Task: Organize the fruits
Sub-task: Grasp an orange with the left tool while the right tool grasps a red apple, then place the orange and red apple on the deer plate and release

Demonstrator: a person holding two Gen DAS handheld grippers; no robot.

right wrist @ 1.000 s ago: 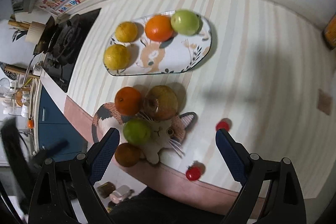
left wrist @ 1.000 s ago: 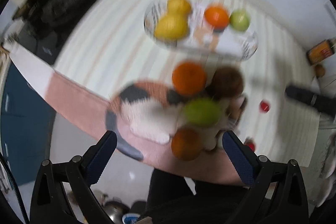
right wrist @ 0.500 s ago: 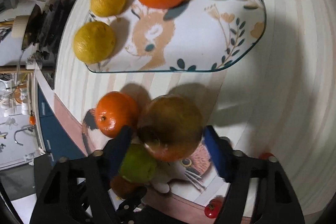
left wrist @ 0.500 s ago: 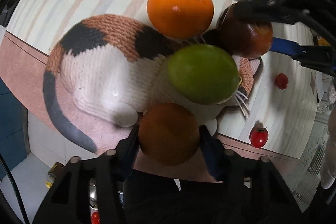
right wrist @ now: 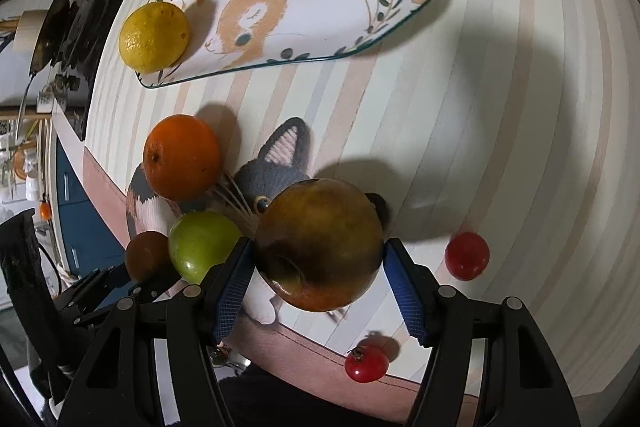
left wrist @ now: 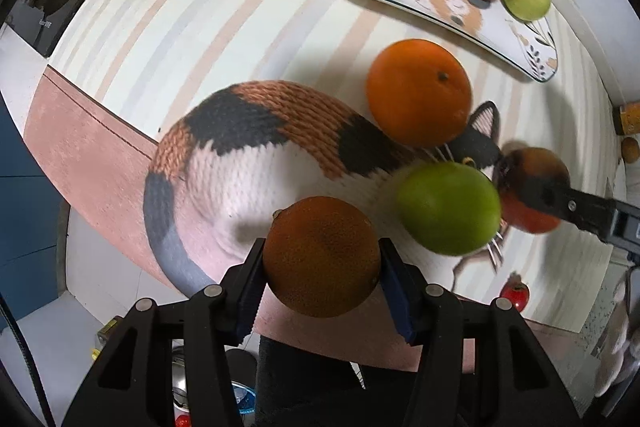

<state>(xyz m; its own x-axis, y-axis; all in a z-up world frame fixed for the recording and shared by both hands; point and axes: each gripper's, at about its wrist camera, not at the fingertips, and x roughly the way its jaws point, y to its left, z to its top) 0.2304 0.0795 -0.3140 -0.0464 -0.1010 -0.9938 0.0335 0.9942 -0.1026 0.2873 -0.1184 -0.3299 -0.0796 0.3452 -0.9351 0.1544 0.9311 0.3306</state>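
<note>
Fingers (left wrist: 250, 279) of the left gripper (left wrist: 322, 281) clamp the dull orange (left wrist: 322, 257); the right gripper (right wrist: 318, 279) clamps the brown-red apple (right wrist: 320, 243). Both fruits sit low over the cat-shaped mat (left wrist: 248, 163), neither clearly lifted. Just beyond, on the mat: green apple (left wrist: 448, 207), bright orange (left wrist: 418, 93). Two small red tomatoes (right wrist: 467, 255) loose on the counter (right wrist: 520, 107). Farthest, the plate (right wrist: 320, 11) already holds two lemons, an orange, a green apple. Roughly half done, by my reckoning; two in hand, four waiting
</note>
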